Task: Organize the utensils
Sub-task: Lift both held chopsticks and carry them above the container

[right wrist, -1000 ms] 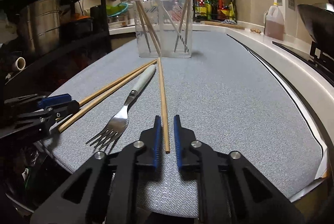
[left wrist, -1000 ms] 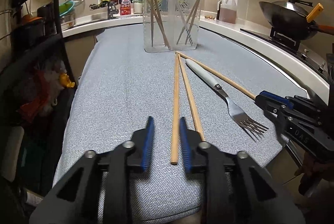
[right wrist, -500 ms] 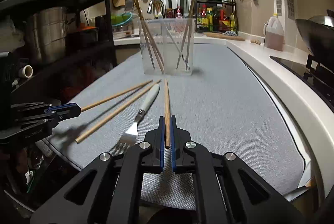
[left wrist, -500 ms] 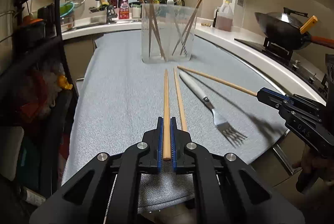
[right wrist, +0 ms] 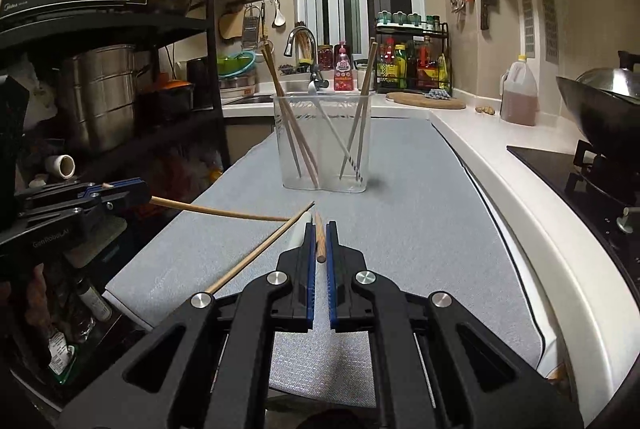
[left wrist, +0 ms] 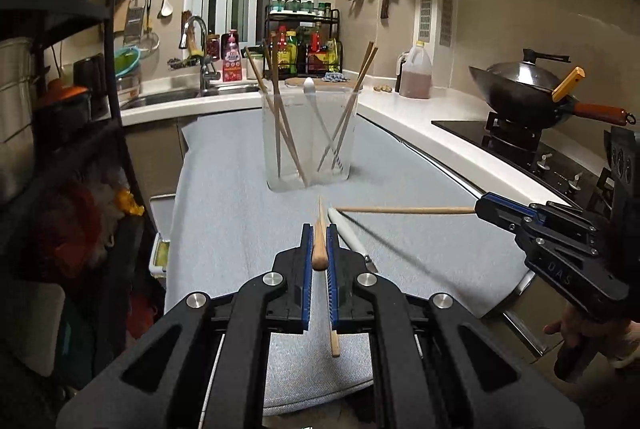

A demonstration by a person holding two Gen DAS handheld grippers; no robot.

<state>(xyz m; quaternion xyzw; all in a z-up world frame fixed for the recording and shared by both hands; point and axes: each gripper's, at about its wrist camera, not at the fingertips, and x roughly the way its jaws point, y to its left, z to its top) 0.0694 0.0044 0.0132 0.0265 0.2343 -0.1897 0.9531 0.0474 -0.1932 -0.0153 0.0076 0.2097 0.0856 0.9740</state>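
Roughly halfway there, by the look of it. Already standing in the clear cup [left wrist: 308, 141] at the far end of the grey mat [left wrist: 224, 213]: several wooden chopsticks leaning against both sides, plus what looks like a white-handled utensil or two, hard to tell exactly which.

Left gripper [left wrist: 319, 249] clamped tight on the thick end of one chopstick [left wrist: 320, 241], lifted off the mat and pointing toward the cup. Right gripper [right wrist: 319, 245] same deal, jaws pinched on its own chopstick [right wrist: 319, 241], also raised and aimed forward. Tips of the two held sticks nearly crossing in mid-air just short of the cup, so worth watching for a clash on the way in.

Still lying on the mat: one loose chopstick [right wrist: 260, 249] running diagonally, and a white-handled fork [left wrist: 346, 233] right beside it, mostly hidden behind the gripper fingers in both views.

So, probably left to do: drop both held sticks into the cup, then come back for the loose chopstick and the fork. Nothing else visibly waiting on the mat.
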